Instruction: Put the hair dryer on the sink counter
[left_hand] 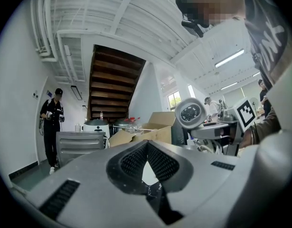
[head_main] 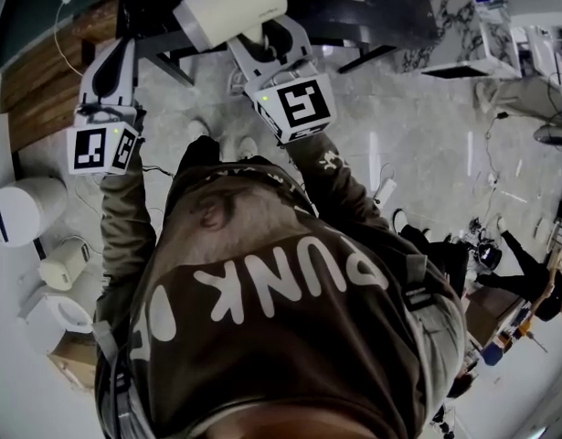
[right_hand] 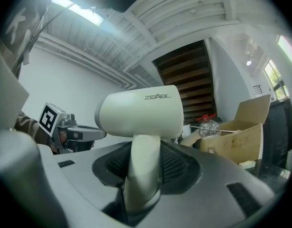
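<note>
A cream-white hair dryer (head_main: 230,12) stands up out of my right gripper (head_main: 265,44), held high in front of the person's chest. In the right gripper view the jaws are shut on the hair dryer's handle (right_hand: 142,175), with its barrel (right_hand: 141,110) lying crosswise above my right gripper (right_hand: 145,151). My left gripper (head_main: 114,55) is raised to the left of it, apart from the dryer. Its jaws (left_hand: 146,144) meet at the tips with nothing between them. From the left gripper view the hair dryer's round end (left_hand: 191,113) shows at the right.
A dark tabletop (head_main: 354,7) lies ahead at the top of the head view. A white round appliance (head_main: 20,208) and a kettle (head_main: 66,263) stand at the left. An open cardboard box (right_hand: 240,132), a wooden staircase (left_hand: 112,84) and a standing person in black (left_hand: 51,127) are nearby.
</note>
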